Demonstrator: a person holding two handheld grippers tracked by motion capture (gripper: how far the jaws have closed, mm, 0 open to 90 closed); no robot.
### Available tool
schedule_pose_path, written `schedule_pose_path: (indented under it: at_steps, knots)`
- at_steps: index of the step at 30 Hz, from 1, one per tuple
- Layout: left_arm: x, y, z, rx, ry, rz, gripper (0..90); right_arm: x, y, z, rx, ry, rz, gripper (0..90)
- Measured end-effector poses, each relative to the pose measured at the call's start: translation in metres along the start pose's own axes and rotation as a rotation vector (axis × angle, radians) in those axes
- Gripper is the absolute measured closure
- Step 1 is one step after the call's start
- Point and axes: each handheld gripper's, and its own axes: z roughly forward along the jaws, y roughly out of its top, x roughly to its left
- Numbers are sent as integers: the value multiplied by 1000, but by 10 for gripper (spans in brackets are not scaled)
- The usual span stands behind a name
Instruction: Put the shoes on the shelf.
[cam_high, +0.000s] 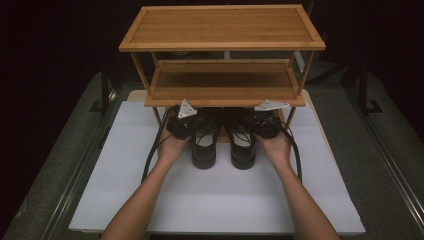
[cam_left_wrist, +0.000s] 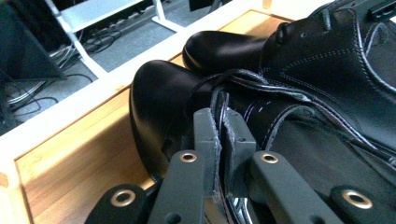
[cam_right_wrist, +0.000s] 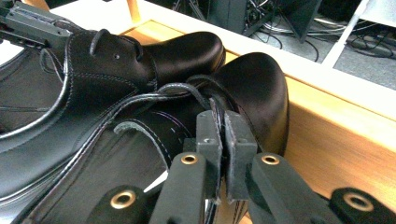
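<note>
1. The left tool (cam_high: 186, 121) is clamped tight on the collar of the left black shoe (cam_high: 204, 145).
2. The right tool (cam_high: 263, 121) likewise pinches the right black shoe (cam_high: 243, 146).
3. Both shoes sit side by side, toes under the wooden rack (cam_high: 222, 90) on the white bench (cam_high: 225, 205).

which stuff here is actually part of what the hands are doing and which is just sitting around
In the job:
- left shoe, left tool shut on its side
- right shoe, right tool shut on its side
- wooden rack, whose bottom shelf the shoe toes rest on

Just there:
- white board on the table
- cables on the floor behind
</note>
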Motion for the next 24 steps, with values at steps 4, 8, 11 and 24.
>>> schedule_pose_path:
  at_steps: [4, 8, 11, 24]
  knots:
    - [1, 1, -1, 6, -18, 9, 743, 3, 2, -2, 16, 12, -9, 755]
    - [3, 0, -7, 14, -32, -6, 605, 3, 4, -11, 21, 15, -10, 632]
    - [5, 0, -17, 13, -70, -23, 509, 2, 4, -20, 28, 41, 2, 547]
    - [-11, -22, -69, -11, -145, -26, 236, 12, -23, -69, 20, 90, 12, 302]
